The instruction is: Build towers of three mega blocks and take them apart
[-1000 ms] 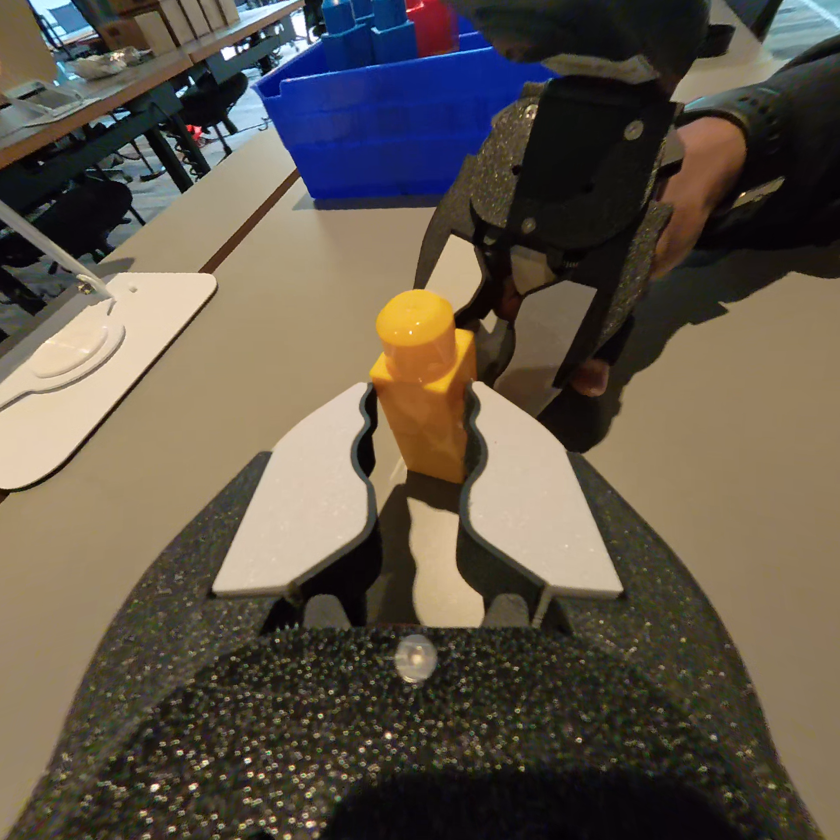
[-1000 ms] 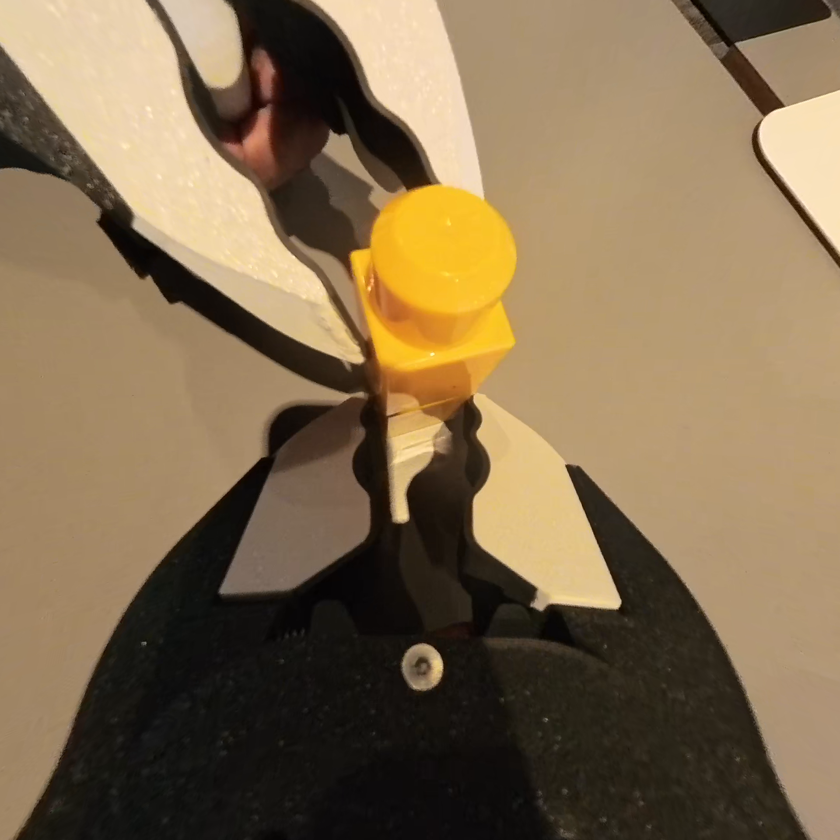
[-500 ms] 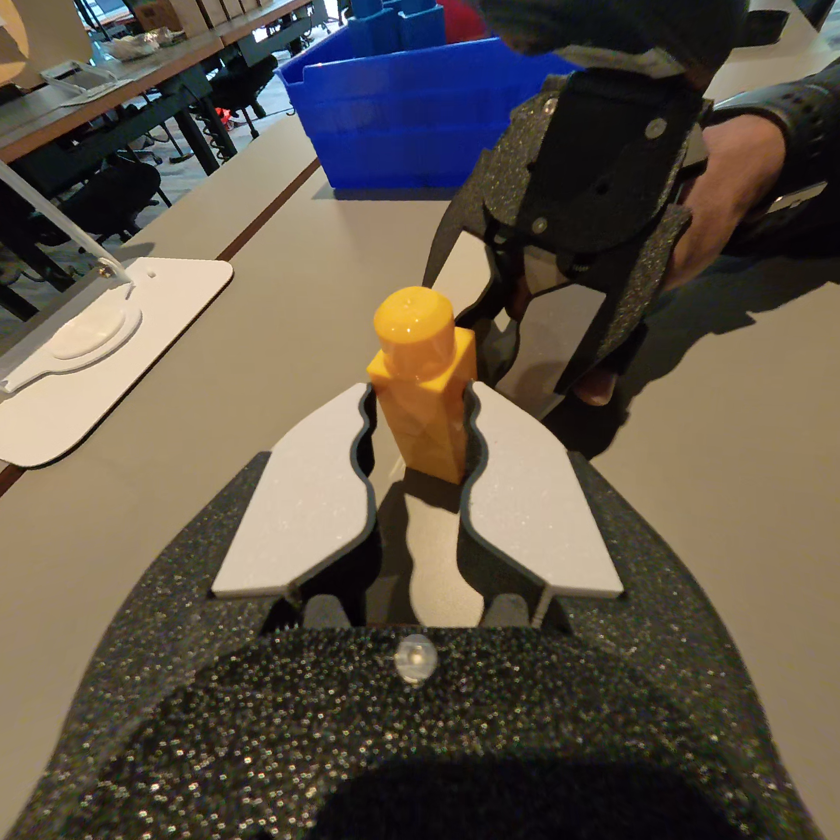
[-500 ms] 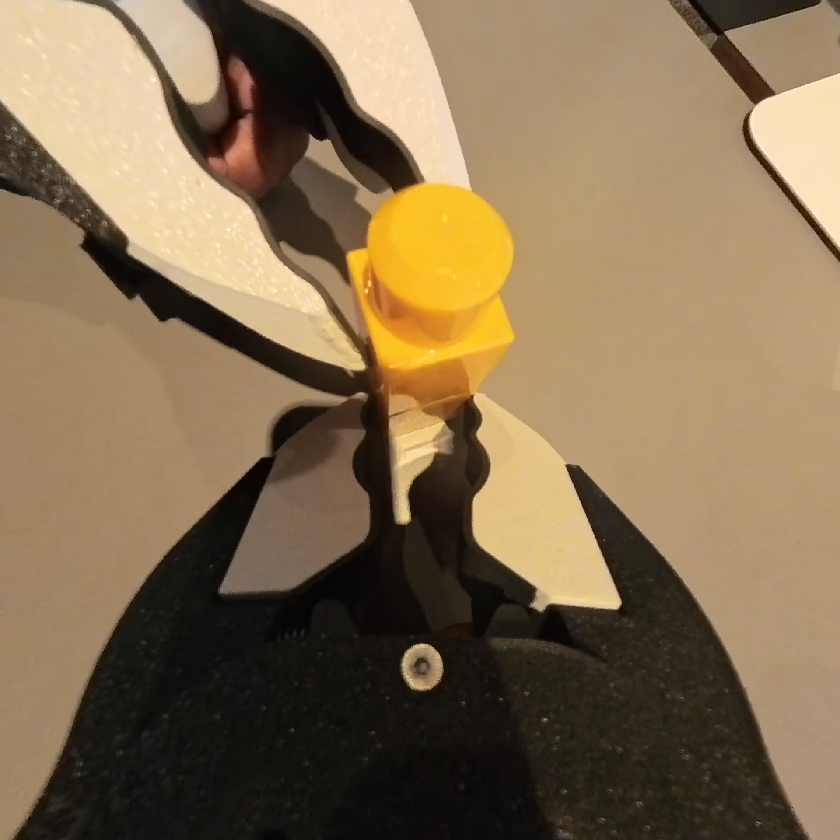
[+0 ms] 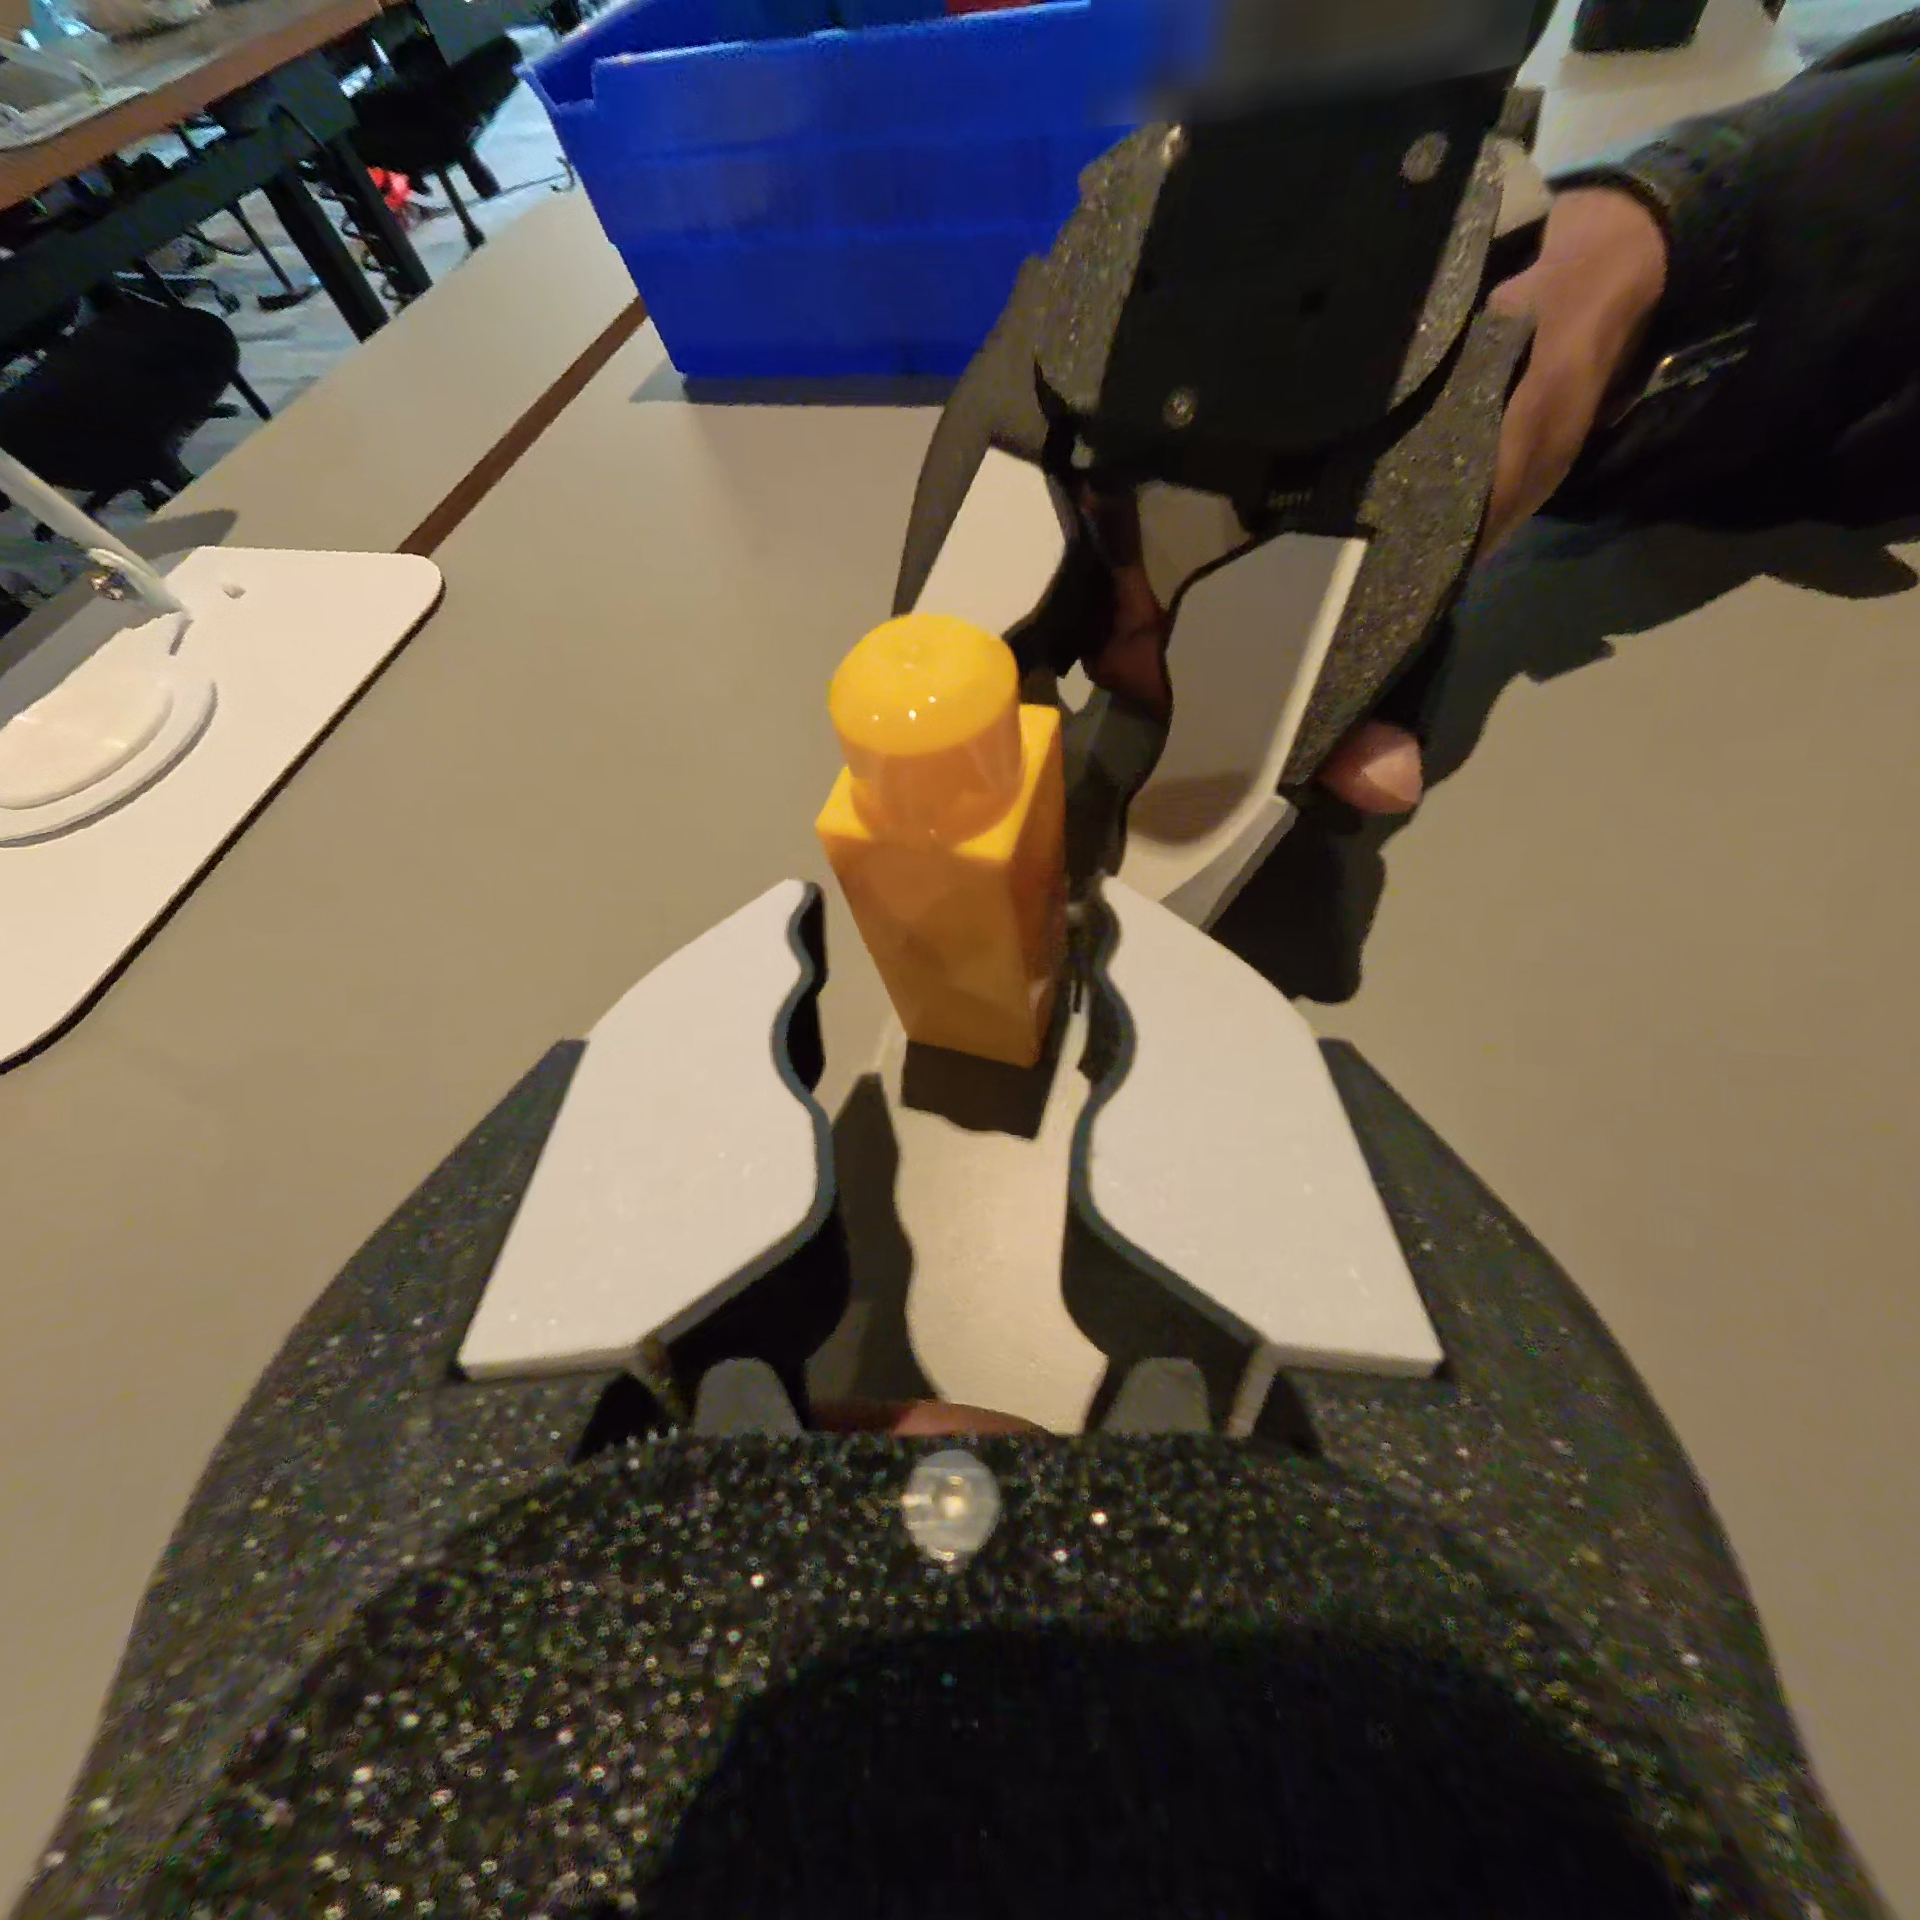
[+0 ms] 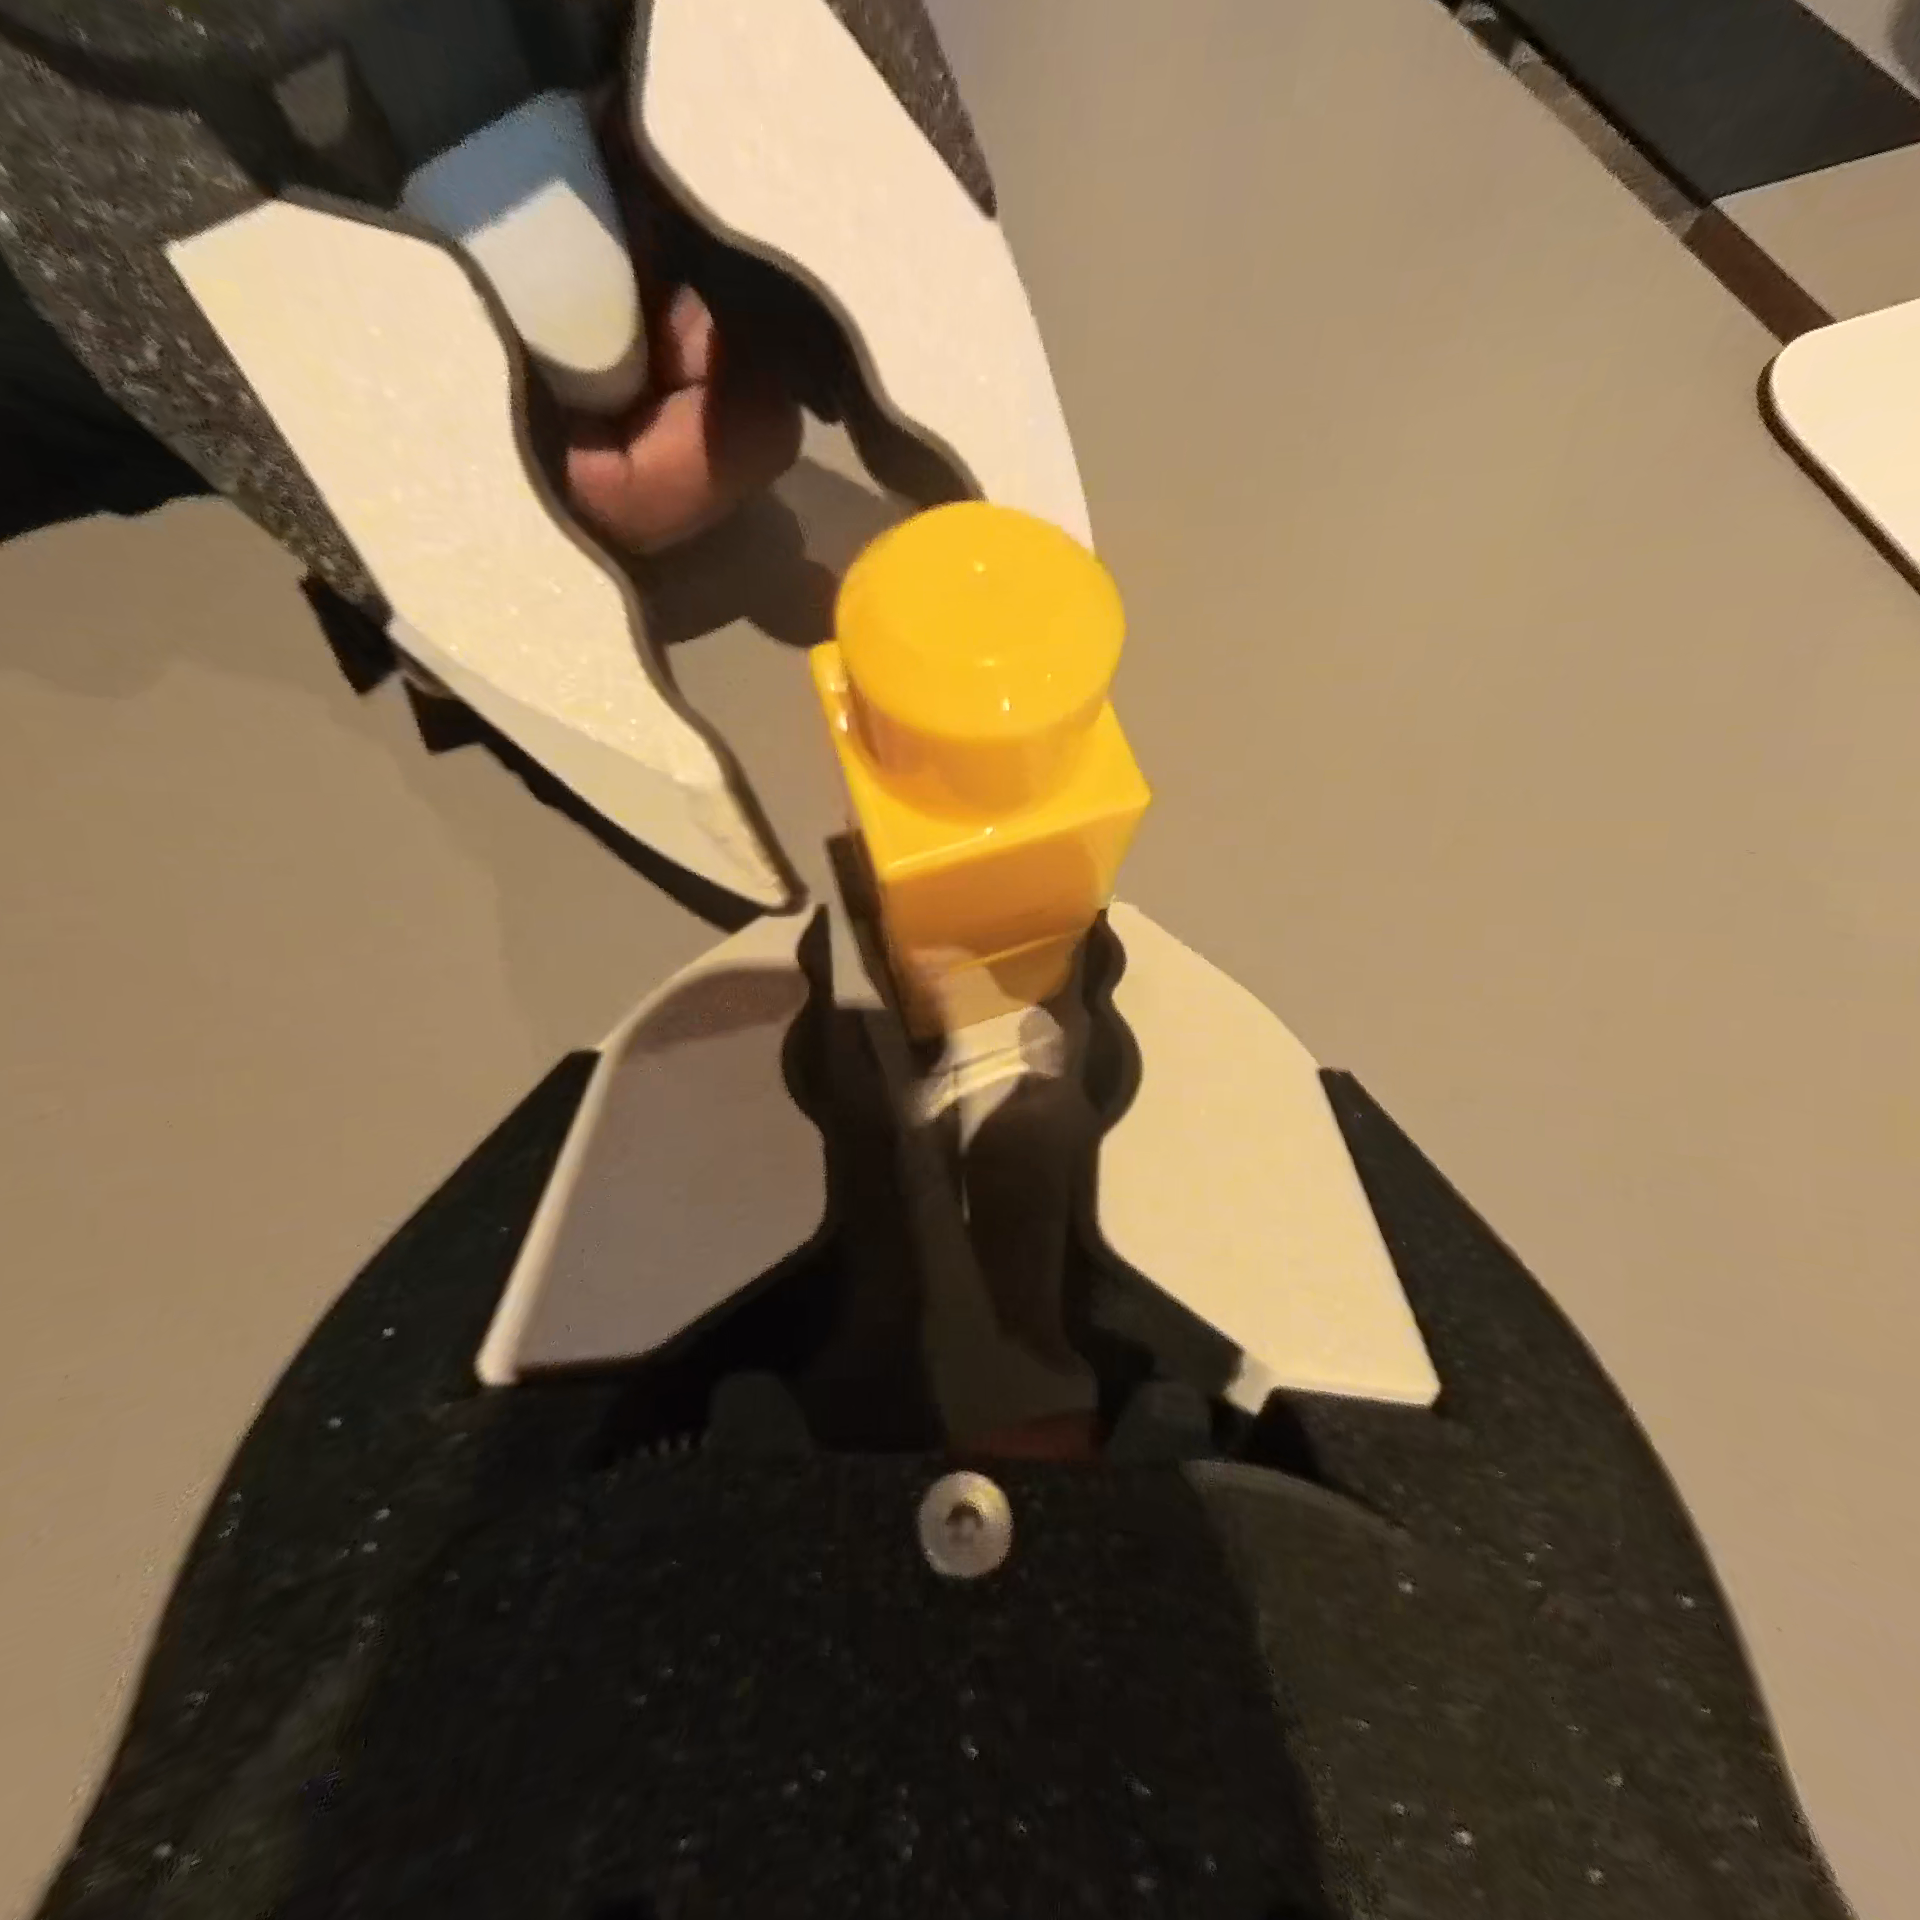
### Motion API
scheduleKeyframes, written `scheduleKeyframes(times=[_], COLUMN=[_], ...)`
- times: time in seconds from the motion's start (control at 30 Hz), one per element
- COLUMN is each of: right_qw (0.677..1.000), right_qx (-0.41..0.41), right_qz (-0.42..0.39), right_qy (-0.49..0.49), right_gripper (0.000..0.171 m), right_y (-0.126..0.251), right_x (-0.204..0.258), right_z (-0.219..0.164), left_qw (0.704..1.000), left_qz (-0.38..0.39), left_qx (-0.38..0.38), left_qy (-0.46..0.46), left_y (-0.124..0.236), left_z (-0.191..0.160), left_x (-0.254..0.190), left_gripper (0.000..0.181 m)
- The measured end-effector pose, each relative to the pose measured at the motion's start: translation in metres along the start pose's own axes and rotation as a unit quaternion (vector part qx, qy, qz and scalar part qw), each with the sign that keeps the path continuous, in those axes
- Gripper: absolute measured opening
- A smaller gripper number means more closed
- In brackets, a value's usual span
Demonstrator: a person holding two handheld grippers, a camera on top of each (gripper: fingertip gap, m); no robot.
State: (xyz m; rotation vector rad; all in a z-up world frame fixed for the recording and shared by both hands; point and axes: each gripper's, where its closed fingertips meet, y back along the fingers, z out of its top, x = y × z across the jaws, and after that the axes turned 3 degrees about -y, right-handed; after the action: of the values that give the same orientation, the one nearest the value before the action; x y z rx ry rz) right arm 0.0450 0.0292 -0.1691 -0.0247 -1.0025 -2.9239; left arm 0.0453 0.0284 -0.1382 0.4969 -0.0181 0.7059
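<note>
A tall yellow mega-block tower stands on the grey table between both grippers, which face each other. My left gripper straddles its lower part, jaws slightly apart, with a gap showing on the left side. My right gripper straddles it from the far side, also slightly apart, with a gap on its left. The tower has one round stud on top and a seam low down. The left gripper shows behind the tower in the right wrist view. The right gripper shows beyond the tower, held by a hand.
A blue bin stands at the back of the table. A white board with a clear stand lies at the left, and its corner shows at the right of the right wrist view. Desks and chairs stand beyond the table's left edge. Left and right tips are no more than a few centimetres apart.
Both grippers' jaws have widened a little around the tower. The views have shifted slightly and more of the tower's body shows now. The tower stays in place.
</note>
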Motion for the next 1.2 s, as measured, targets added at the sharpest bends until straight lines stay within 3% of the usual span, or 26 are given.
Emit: scheduleKeyframes(times=[0.23,0.33,0.43,0.53,0.67,0.77,0.87,0.97,1.13,1.2], right_qw=[1.000,1.000,1.000,1.000,1.000,1.000,1.000,1.000,1.000,1.000], right_qx=[0.010,0.008,0.008,0.009,0.008,0.009,0.010,0.011,0.012,0.011], right_qz=[-0.002,0.002,0.006,0.011,0.016,0.018,0.016,0.013,0.020,0.027], right_qy=[0.016,0.016,0.020,0.021,0.016,0.014,0.016,0.017,0.009,0.002], right_gripper=[0.053,0.054,0.054,0.053,0.053,0.052,0.052,0.052,0.050,0.049], right_y=[0.002,0.004,0.004,0.004,0.004,0.003,0.003,0.003,0.002,0.002], right_x=[0.003,0.005,0.007,0.008,0.008,0.008,0.008,0.007,0.007,0.007], right_z=[-0.005,-0.005,-0.006,-0.006,-0.006,-0.006,-0.006,-0.006,-0.006,-0.005], left_qw=[1.000,0.996,0.979,0.937,0.826,0.771,0.747,0.724,0.684,0.664], left_qz=[0.013,0.088,0.193,0.332,0.525,0.548,0.527,0.514,0.493,0.491], left_qx=[0.021,0.016,0.019,0.060,0.158,0.235,0.304,0.394,0.502,0.529], left_qy=[0.001,0.025,0.057,0.095,0.133,0.222,0.268,0.238,0.193,0.198], left_y=[0.031,0.076,0.145,0.241,0.388,0.450,0.471,0.479,0.477,0.477], left_z=[0.005,0.016,0.020,0.008,-0.036,-0.108,-0.179,-0.228,-0.275,-0.288], left_x=[0.008,0.030,0.059,0.101,0.162,0.198,0.226,0.241,0.251,0.249], left_gripper=[0.063,0.060,0.054,0.049,0.044,0.049,0.051,0.051,0.049,0.059])
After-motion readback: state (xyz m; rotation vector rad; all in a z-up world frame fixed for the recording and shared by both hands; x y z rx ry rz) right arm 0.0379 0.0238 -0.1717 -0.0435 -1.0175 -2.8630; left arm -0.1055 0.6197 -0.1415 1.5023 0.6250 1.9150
